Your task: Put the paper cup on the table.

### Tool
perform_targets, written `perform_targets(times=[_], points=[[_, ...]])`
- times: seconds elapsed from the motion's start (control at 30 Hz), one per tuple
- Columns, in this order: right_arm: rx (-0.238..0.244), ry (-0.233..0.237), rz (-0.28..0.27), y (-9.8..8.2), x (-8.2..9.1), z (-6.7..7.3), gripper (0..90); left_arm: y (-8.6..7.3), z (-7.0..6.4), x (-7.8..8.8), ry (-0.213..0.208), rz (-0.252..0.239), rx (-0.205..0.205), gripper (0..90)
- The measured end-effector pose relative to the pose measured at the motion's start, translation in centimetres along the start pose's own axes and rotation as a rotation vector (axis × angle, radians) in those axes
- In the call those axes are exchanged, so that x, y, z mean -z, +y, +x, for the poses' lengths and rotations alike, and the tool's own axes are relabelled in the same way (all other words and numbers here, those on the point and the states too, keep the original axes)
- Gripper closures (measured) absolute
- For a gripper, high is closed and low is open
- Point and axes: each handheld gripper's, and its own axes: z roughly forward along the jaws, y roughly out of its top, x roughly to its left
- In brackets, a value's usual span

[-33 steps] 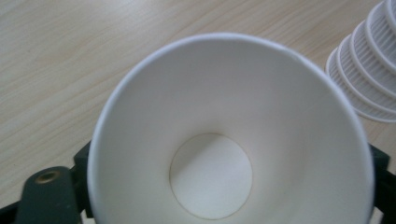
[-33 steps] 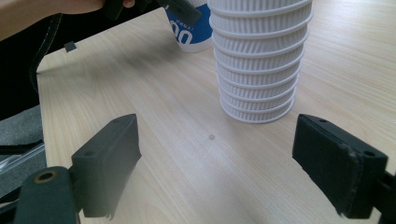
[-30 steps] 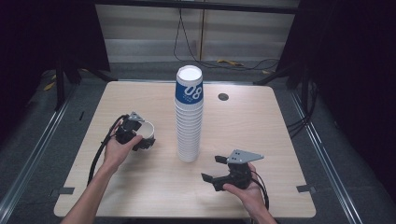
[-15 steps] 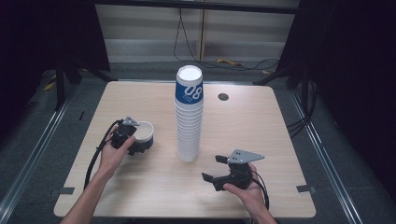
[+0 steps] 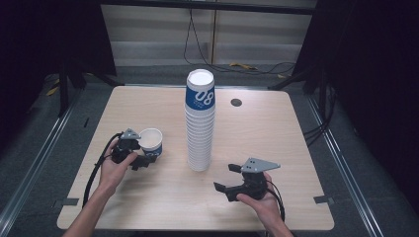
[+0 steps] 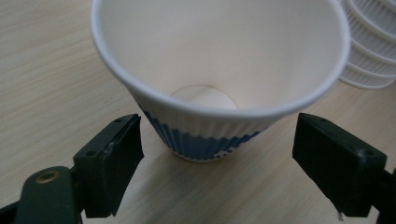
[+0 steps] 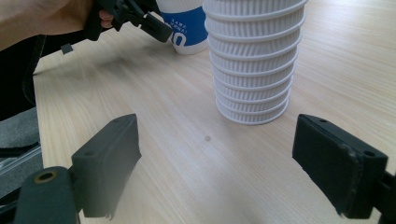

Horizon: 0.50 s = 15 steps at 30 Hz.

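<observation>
A single white paper cup (image 5: 151, 140) with a blue band stands upright on the table's left half. My left gripper (image 5: 144, 159) is open just on its near side. In the left gripper view the cup (image 6: 219, 70) sits between the wide-apart jaws of that gripper (image 6: 219, 140), with a gap on both sides. A tall stack of ribbed white cups (image 5: 200, 123), topped by a blue "08" cup, stands mid-table. My right gripper (image 5: 228, 177) is open and holds nothing, low at the near right. Its own view shows its jaws (image 7: 217, 135) facing the stack's base (image 7: 254, 60), the single cup (image 7: 187, 28) and the left gripper (image 7: 140, 18).
The wooden table (image 5: 276, 138) has a small dark round cap (image 5: 236, 102) behind the stack. Cables trail from both grippers toward the near edge. Metal rails and dark floor lie past the left and right table edges.
The left hand has shifted slightly back toward the near left, leaving the single cup upright on the table in front of the open jaws. The right gripper has stayed put.
</observation>
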Motion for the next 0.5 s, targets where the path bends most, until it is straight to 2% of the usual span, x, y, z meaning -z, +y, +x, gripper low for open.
perform_targets(times=[0.07,0.37,0.5], points=[[0.0,-0.001,0.0,0.0,0.0,0.0,14.7,-0.3,-0.1,0.4,-0.005,-0.013,0.01,15.8],[-0.003,-0.004,-0.006,0.1,0.1,0.0,14.7,-1.7,-0.9,2.2,-0.01,-0.059,-0.004,15.8],[-0.002,-0.008,-0.008,0.1,0.1,0.0,14.7,-2.2,-1.2,3.3,-0.027,-0.092,0.02,15.9]])
